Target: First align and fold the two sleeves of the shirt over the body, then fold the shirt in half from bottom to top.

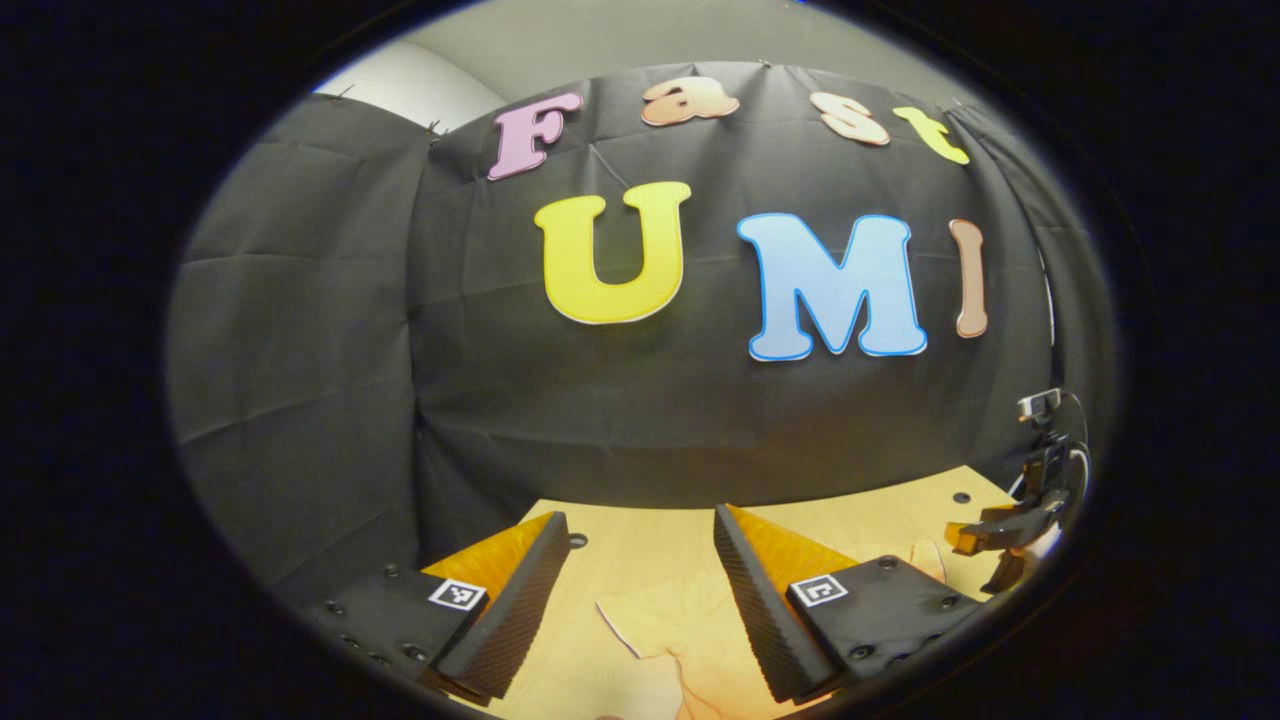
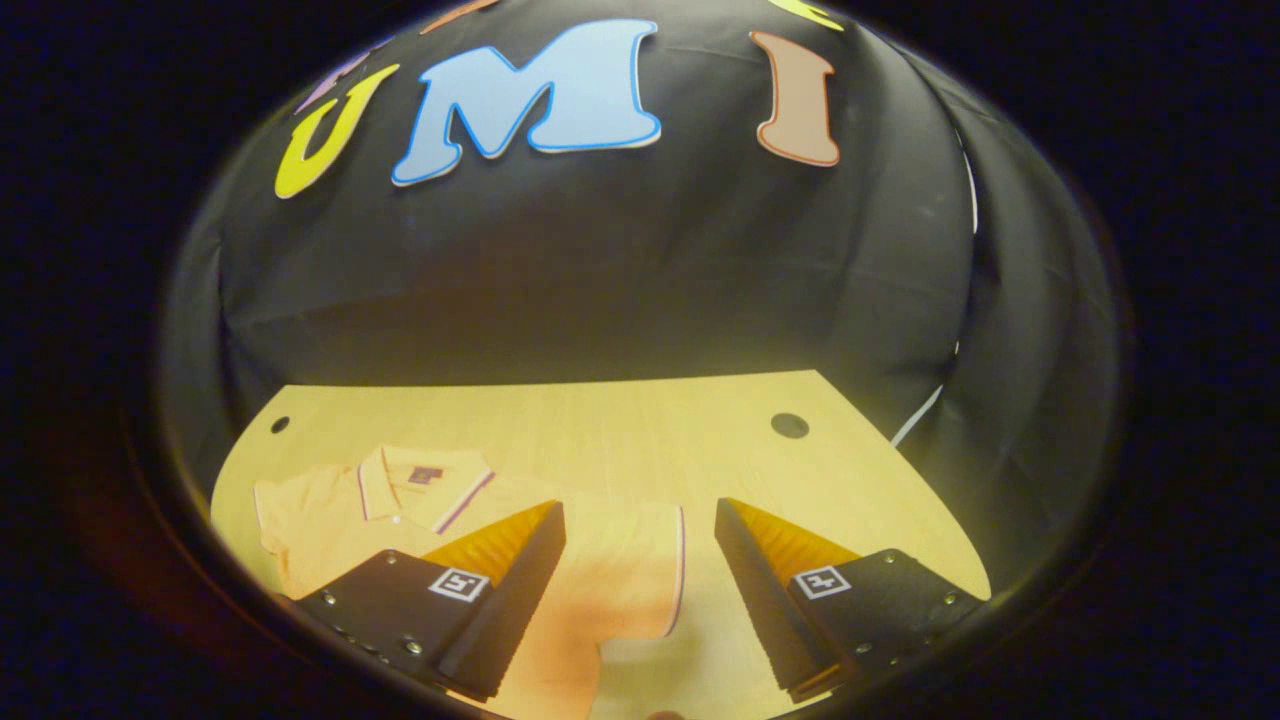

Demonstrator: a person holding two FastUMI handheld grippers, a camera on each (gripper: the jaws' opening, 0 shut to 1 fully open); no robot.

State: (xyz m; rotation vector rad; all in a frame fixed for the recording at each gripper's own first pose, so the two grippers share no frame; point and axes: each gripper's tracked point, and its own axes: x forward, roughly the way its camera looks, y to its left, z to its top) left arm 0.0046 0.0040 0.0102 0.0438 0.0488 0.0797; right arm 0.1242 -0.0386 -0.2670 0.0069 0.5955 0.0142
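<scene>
The right claw (image 2: 640, 590) is hovering with jaws spread over the shirt (image 2: 420, 520), which is lying flat on the wooden surface (image 2: 620, 430). The left claw (image 1: 640, 590) is gaping too. Each should be pinching a sleeve's (image 2: 640, 570) cuff, I judge.

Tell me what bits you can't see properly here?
- Shirt: in the right gripper view, its lower part runs off the bottom edge, and the right hand-held gripper covers some.
- Shirt in the left gripper view: a small piece shows between the left hand-held gripper fingers.
- Far gripper, left gripper view: too small and dark to judge.
</scene>
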